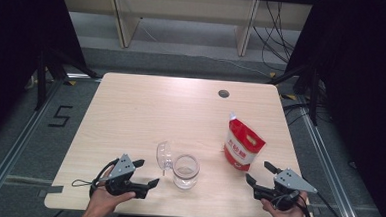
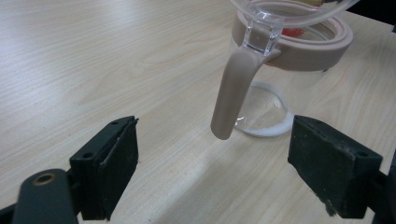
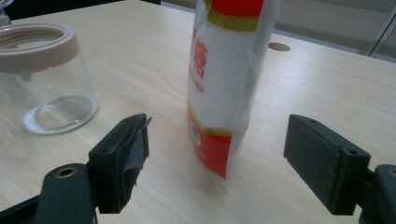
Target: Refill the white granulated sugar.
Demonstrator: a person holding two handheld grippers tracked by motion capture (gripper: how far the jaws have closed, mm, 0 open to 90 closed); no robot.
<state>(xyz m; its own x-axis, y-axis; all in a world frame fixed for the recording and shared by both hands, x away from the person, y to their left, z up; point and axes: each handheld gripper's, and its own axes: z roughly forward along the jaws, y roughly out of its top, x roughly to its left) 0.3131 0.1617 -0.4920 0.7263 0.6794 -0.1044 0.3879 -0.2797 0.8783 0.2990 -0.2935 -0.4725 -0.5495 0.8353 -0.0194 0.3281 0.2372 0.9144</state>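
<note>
1. We see the far half of the worktop (image 1: 146, 101) bare, apart from a small round hole (image 1: 224, 93) near the back edge.
2. The glass jar (image 1: 185, 170) with its hinged lid (image 1: 164, 154) swung up stands just ahead of our left gripper (image 1: 145, 172), whose fingers stand apart.
3. The red-and-white bag (image 1: 243, 146) stands upright just ahead of our right gripper (image 1: 259, 173).
4. Between jar and bag we see an open lane of bare wood.
</note>
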